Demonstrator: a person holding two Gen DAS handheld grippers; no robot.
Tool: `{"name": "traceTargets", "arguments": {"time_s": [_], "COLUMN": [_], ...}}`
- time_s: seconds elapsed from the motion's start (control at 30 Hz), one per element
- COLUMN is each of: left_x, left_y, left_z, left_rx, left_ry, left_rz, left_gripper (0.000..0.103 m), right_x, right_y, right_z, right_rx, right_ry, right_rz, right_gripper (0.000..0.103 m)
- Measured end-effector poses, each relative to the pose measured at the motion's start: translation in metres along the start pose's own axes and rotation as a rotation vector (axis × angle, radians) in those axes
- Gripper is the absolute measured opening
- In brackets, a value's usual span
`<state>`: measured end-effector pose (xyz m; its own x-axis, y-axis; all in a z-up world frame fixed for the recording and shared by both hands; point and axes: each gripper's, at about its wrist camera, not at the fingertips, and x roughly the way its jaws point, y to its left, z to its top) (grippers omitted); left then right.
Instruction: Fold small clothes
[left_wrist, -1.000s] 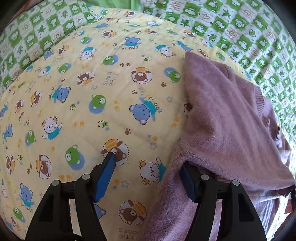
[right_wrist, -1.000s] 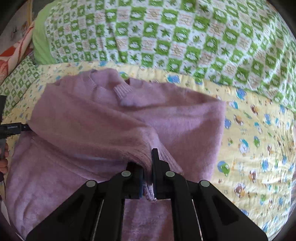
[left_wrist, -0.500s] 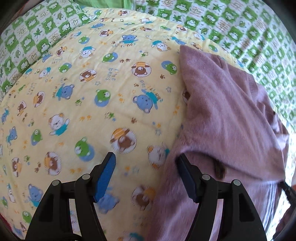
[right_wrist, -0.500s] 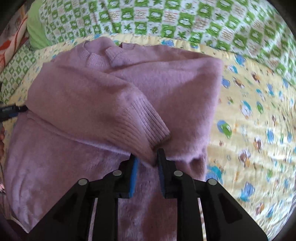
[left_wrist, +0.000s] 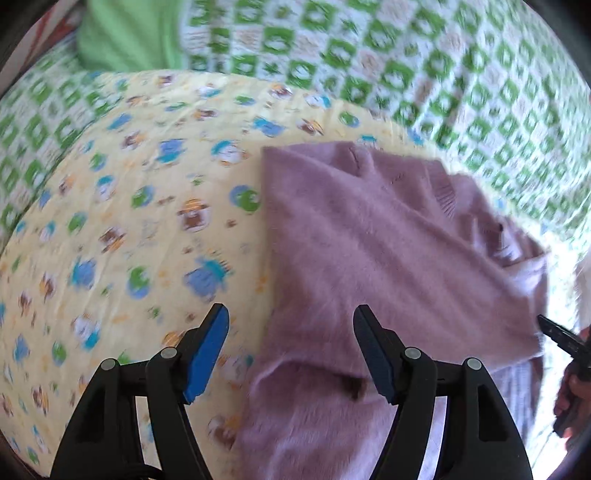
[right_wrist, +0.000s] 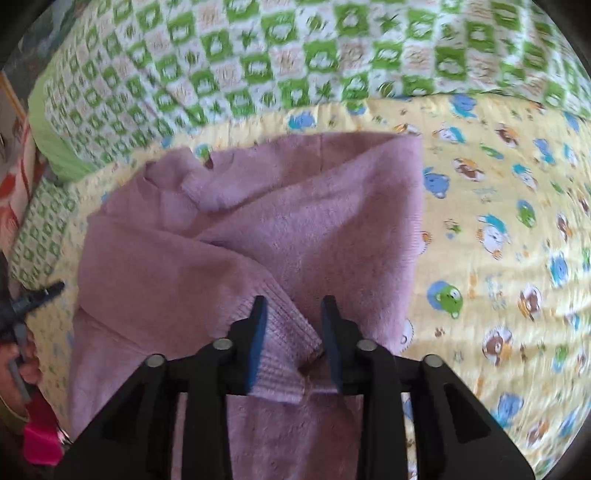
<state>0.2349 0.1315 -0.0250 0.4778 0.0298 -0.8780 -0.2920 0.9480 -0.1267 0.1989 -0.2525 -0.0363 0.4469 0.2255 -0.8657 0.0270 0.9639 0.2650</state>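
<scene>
The soft purple knitted sweater (right_wrist: 303, 229) lies on the bed, on a yellow blanket with little bears (left_wrist: 140, 229). Behind that is a green and white checked quilt (right_wrist: 258, 66). One sleeve is folded across the body, and its ribbed cuff (right_wrist: 284, 350) ends near the bottom of the right wrist view. The sleeve's long line runs from the upper left down to the cuff.

The right tongs (right_wrist: 293, 317) are right over the cuff. Their jaws are opening. The cuff lies between them, but the pads do not seem to press on it now. So the right tongs are the nearer ones to the sleeve.

The left tongs (left_wrist: 291, 325) are wide and hold nothing. The sweater's straight side edge runs up and away between the two jaws, with the sweater to their right and bare blanket to their left. The left view is blurry.

My guess is that the next fold will start from this side edge or from the bottom hem, so the left tongs must line up with the edge.
</scene>
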Motion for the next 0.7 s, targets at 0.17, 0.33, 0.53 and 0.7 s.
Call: {"name": "traceTargets", "arguments": {"time_s": [0.17, 0.33, 0.53, 0.7], "left_x": [0.038, 0.045, 0.046, 0.049], "left_y": [-0.010, -0.005, 0.001, 0.006], "left_z": [0.000, -0.003, -0.007, -0.020], "left_rx": [0.023, 0.004, -0.003, -0.001], "left_ry": [0.066, 0.070, 0.069, 0.068], "left_rz": [0.076, 0.083, 0.084, 0.100], "left_gripper": [0.071, 0.072, 0.072, 0.077], "right_x": [0.028, -0.010, 0.007, 0.024], "right_y": [0.008, 0.011, -0.002, 0.006], "right_z": [-0.009, 0.001, 0.006, -0.005], "right_rx": [-0.084, -0.130, -0.109, -0.147], "right_ry": [0.095, -0.041, -0.016, 0.013], "right_rz": [-0.004, -0.051, -0.092, -0.221], "right_gripper": [0.016, 0.005, 0.005, 0.007]}}
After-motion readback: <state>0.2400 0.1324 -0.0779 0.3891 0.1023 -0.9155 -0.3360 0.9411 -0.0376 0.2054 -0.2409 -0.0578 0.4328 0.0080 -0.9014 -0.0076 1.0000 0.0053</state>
